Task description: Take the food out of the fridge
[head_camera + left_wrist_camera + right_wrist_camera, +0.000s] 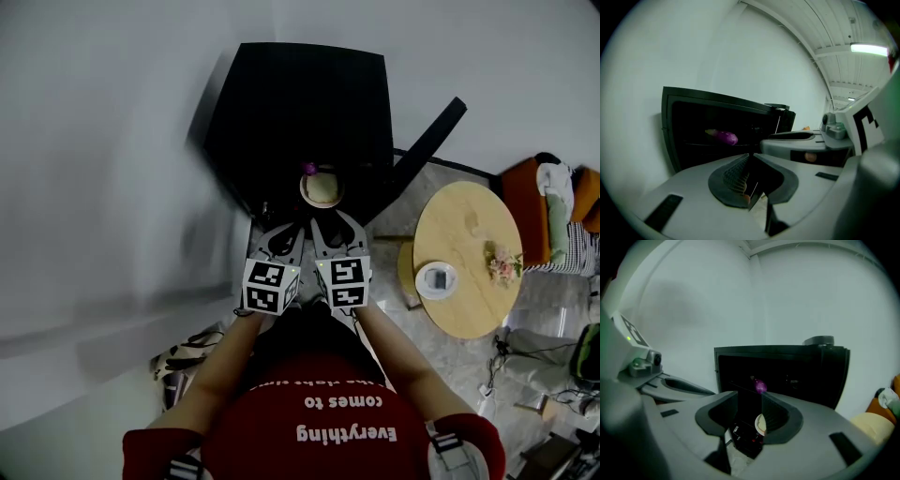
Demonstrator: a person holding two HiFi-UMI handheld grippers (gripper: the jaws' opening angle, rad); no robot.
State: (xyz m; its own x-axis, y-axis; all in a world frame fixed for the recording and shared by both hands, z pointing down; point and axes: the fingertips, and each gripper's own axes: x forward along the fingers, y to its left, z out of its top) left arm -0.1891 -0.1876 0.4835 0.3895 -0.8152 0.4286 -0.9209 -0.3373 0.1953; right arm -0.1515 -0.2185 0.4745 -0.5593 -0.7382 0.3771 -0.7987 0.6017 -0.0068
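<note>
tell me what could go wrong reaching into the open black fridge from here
The left gripper is shut; unless it opens, it may shove the purple eggplant deeper into the black fridge. The open right gripper faces the round pale plate of food; pinched at one rim, it could tilt and spill. The grippers sit side by side and might collide.

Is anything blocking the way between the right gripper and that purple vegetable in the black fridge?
Nothing visible does. The fridge door is swung open, and the right gripper, jaws apart and empty, looks straight at the purple vegetable on its shelf. A plate of food sits lower down, not in the way.
</note>
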